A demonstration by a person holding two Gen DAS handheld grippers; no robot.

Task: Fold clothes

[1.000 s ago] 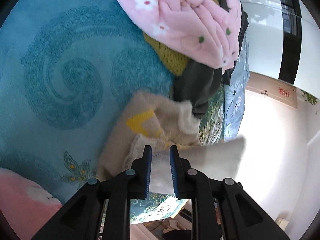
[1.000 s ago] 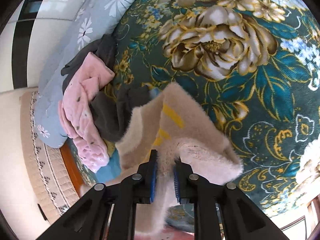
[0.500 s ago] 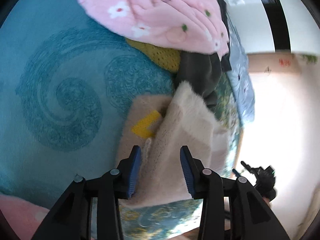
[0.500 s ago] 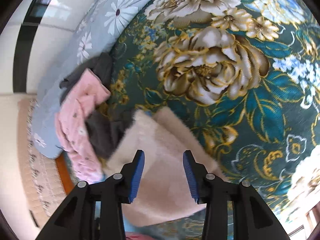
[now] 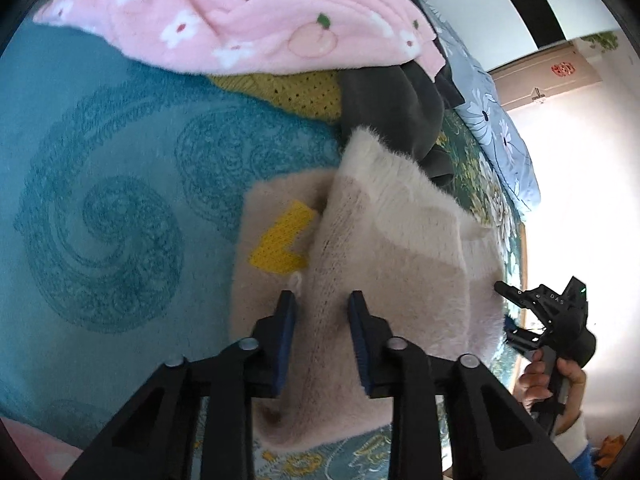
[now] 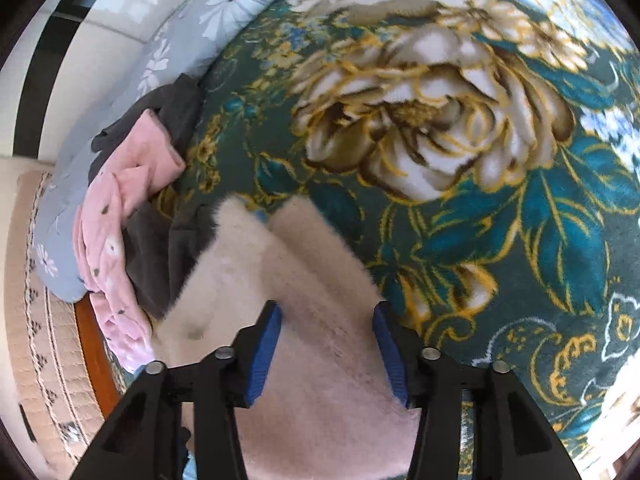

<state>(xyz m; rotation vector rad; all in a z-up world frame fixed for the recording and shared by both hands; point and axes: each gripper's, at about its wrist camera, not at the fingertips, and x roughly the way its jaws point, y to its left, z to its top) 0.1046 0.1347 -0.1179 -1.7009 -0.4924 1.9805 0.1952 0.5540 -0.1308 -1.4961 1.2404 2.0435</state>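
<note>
Now both claws, left (image 5: 322, 300) and right (image 6: 327, 314), gape over the folded beige sweater (image 5: 384, 264).

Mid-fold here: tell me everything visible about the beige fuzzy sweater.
The beige fuzzy sweater looks like soft, hairy knit with a yellow knitted patch on its lower layer. It lies folded on the bed, one flap laid over the patch side, spanning the teal blanket and the floral bedspread. Its far edge meets the dark grey garment in the unfolded pile. The left tool and right tool are open above it, neither gripping it.
</note>
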